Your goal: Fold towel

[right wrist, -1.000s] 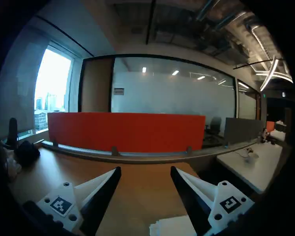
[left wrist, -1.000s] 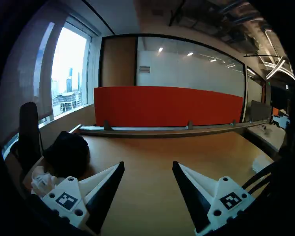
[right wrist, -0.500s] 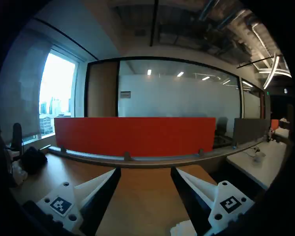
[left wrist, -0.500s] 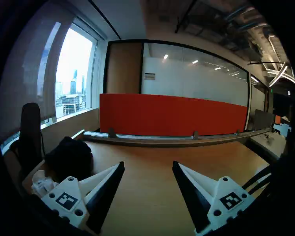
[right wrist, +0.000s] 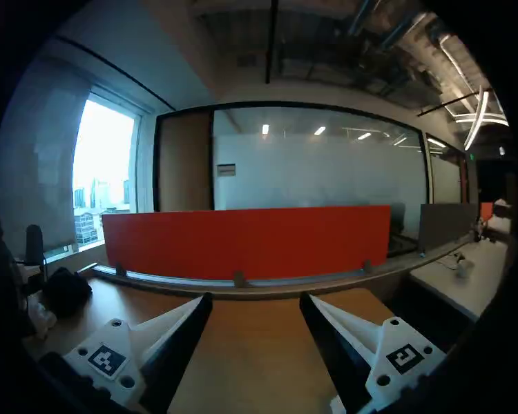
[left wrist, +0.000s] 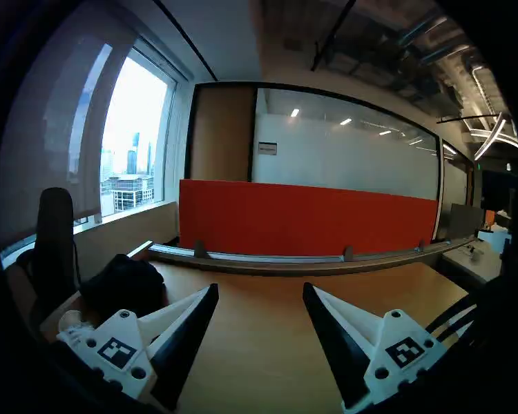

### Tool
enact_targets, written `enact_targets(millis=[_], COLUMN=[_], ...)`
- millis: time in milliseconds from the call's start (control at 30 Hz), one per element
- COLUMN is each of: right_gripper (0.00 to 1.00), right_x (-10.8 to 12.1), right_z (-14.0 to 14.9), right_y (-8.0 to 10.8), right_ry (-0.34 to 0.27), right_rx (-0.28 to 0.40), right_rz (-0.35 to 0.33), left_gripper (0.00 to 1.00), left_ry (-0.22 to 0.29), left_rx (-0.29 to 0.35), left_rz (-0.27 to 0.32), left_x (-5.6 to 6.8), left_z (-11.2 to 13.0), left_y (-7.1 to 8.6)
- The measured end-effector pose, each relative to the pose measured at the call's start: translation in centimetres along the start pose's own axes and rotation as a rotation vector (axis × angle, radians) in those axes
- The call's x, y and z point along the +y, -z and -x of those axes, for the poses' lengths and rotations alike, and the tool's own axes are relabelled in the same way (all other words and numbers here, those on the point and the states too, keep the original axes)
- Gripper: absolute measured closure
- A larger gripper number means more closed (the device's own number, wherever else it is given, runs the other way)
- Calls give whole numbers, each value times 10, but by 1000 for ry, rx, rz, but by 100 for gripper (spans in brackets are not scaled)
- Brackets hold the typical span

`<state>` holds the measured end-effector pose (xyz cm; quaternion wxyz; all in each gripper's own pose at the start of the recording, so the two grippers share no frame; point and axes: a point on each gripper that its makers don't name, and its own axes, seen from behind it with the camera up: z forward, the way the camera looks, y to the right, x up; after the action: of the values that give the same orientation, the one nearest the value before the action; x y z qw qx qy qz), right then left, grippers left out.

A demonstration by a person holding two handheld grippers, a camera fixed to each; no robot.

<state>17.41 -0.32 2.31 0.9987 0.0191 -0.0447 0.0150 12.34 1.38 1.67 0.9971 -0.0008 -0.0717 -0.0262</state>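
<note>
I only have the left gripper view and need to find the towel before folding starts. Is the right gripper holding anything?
Observer: No. In the right gripper view, the right gripper is open, with bare wooden desk between its fingers.
Operator: Any sign of the towel near it?
Observer: A small white sliver sits at the bottom edge of that view, beside the finger on the image's right. Too little of it shows to tell whether it is the towel.
</note>
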Motion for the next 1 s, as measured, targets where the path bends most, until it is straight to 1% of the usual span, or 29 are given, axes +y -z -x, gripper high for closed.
enact_targets(millis=[367, 600, 800, 1000], right_gripper=[2, 2, 2, 2], right_x=[-8, -16, -22, -27], right_z=[-2, -5, 1, 15], right_y=[-2, 3, 8, 10], right_ry=[-4, 0, 18, 44], right_rx=[2, 5, 11, 17], right_rz=[6, -4, 2, 7], left_gripper=[10, 10, 10, 10], left_ry=[4, -6, -32, -23], left_rx=[23, 37, 59, 80], left_rz=[-6, -8, 6, 22], left_x=[-4, -8, -8, -4], left_z=[-1, 4, 17, 39], left_y=[-1, 1, 2, -2])
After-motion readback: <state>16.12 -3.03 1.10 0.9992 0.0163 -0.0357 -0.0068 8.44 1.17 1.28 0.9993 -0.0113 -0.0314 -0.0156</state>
